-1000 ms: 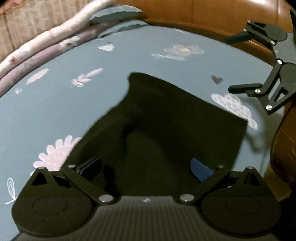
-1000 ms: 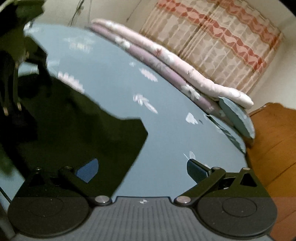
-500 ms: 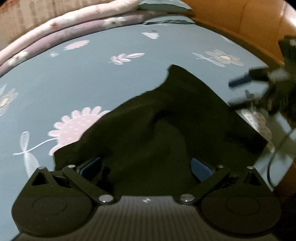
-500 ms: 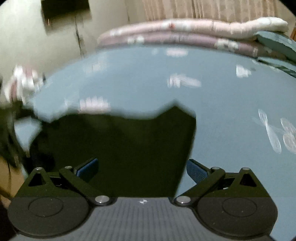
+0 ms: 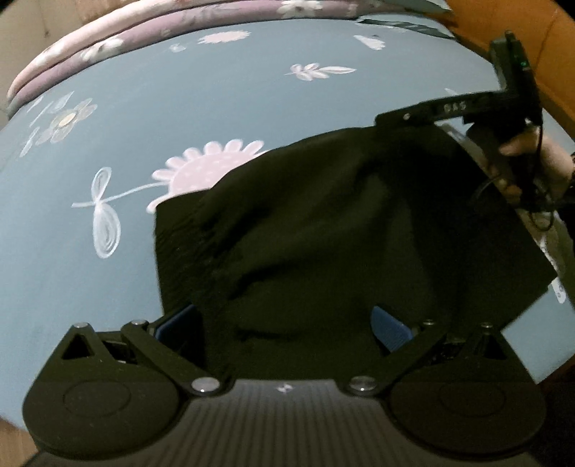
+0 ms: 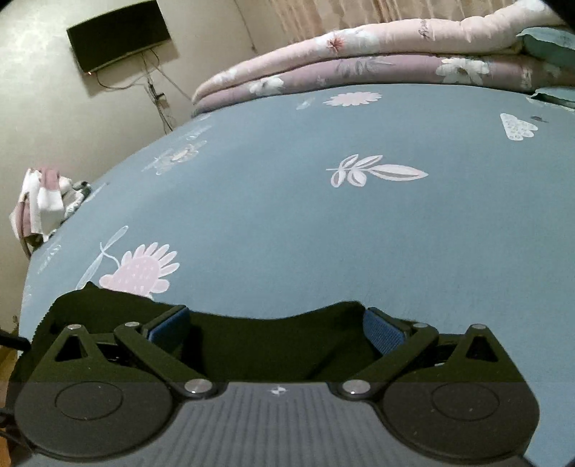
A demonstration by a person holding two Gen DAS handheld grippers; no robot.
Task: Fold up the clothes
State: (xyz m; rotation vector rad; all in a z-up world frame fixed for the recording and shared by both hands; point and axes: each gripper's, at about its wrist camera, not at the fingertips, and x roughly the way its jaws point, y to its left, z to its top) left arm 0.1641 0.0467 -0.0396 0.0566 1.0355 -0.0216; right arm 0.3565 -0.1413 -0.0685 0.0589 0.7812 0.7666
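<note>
**Black garment spread on the blue bed sheet, both grippers open over it**

Left wrist view: the left gripper [image 5: 284,323] has its two blue-padded fingers [image 5: 390,328] wide apart, with nothing pinched between them. The black garment [image 5: 323,233] lies on the blue sheet [image 5: 179,107] and fills the space between the fingers and in front of them. The cloth is wrinkled, with several soft folds in the middle. Its left edge lies over part of a pink flower print [image 5: 208,165]. At the upper right the right gripper [image 5: 406,118] reaches to the far corner of the garment; a hand [image 5: 528,161] holds its handle, and a cable hangs beside it. From here I cannot tell if that gripper touches the cloth. Folded quilts [image 5: 143,32], pink and purple, lie along the far side of the bed.

Right wrist view: the right gripper [image 6: 276,327] is also released, its blue pads [image 6: 381,330] far apart. The edge of the black garment [image 6: 269,345] lies under and between the fingers, with a shallow curve in the middle. Beyond it is the bare blue sheet [image 6: 323,233] with leaf and flower prints. The quilts [image 6: 359,61] are stacked at the far side, and a dark screen [image 6: 118,34] hangs on the wall.
</note>
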